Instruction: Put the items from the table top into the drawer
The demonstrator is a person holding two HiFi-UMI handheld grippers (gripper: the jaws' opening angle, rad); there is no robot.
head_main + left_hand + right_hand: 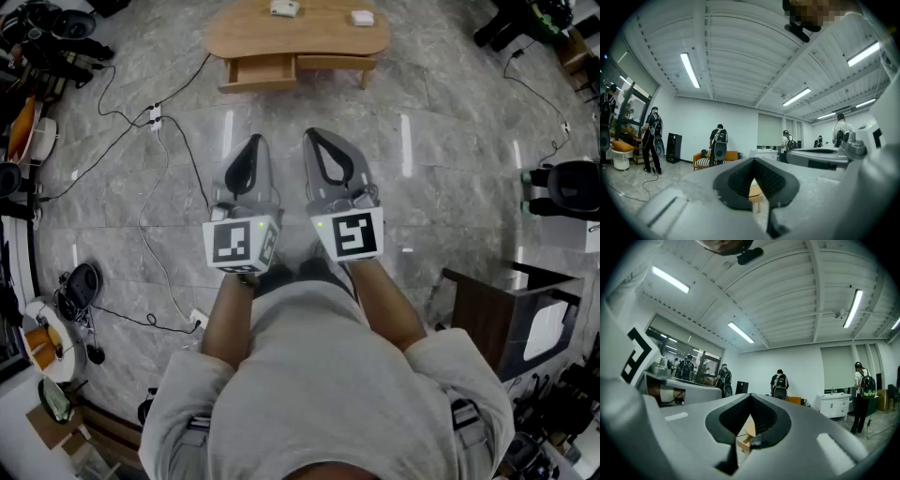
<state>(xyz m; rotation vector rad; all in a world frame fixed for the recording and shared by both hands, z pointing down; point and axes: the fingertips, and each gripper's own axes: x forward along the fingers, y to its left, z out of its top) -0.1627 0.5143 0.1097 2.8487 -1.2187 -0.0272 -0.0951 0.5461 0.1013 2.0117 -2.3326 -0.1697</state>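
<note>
Far beyond left tongs [253, 142] and right tongs [315, 137], items [284, 8] top the table [319, 34].

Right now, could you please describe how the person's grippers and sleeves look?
Both the left gripper and right gripper are light grey shells with black ribbed pads, tapering to a point. Each carries a white cube with black square markers and a green light. The person wears a light grey short-sleeved shirt.

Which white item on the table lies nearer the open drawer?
The left white item, just behind the open drawer; the right white item sits off to its side.
</note>
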